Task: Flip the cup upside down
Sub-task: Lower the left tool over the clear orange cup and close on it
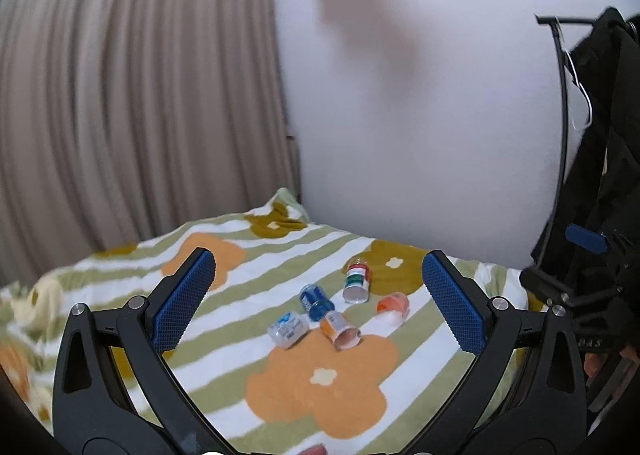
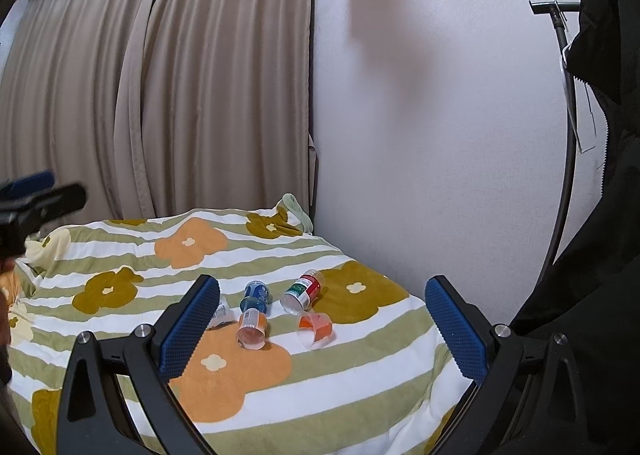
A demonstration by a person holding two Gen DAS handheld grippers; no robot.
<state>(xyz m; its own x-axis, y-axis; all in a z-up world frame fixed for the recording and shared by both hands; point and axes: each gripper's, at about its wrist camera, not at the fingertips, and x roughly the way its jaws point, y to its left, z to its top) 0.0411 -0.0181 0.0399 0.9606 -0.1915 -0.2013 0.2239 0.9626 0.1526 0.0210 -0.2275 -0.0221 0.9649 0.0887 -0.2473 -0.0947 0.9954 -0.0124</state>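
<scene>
Several small plastic cups lie on their sides on a flowered blanket [image 1: 224, 375]. A red, white and green cup [image 1: 357, 282] [image 2: 303, 291] is farthest back. A blue cup [image 1: 314, 301] [image 2: 255, 295] and an orange-labelled cup [image 1: 341, 330] [image 2: 252, 329] lie in the middle. An orange and clear cup [image 1: 394, 308] [image 2: 316, 329] lies to the right. A clear cup with blue print [image 1: 289, 329] lies at the left, half hidden behind a finger in the right wrist view [image 2: 222, 313]. My left gripper [image 1: 320, 307] and right gripper [image 2: 322, 331] are open, empty, above the blanket short of the cups.
The blanket [image 2: 328, 407] covers a bed against a white wall [image 2: 420, 135]. Beige curtains [image 2: 160, 87] hang behind at left. A black coat on a rack [image 2: 592, 215] is at the right. The other gripper shows at each view's edge [image 2: 36, 199] [image 1: 584, 239].
</scene>
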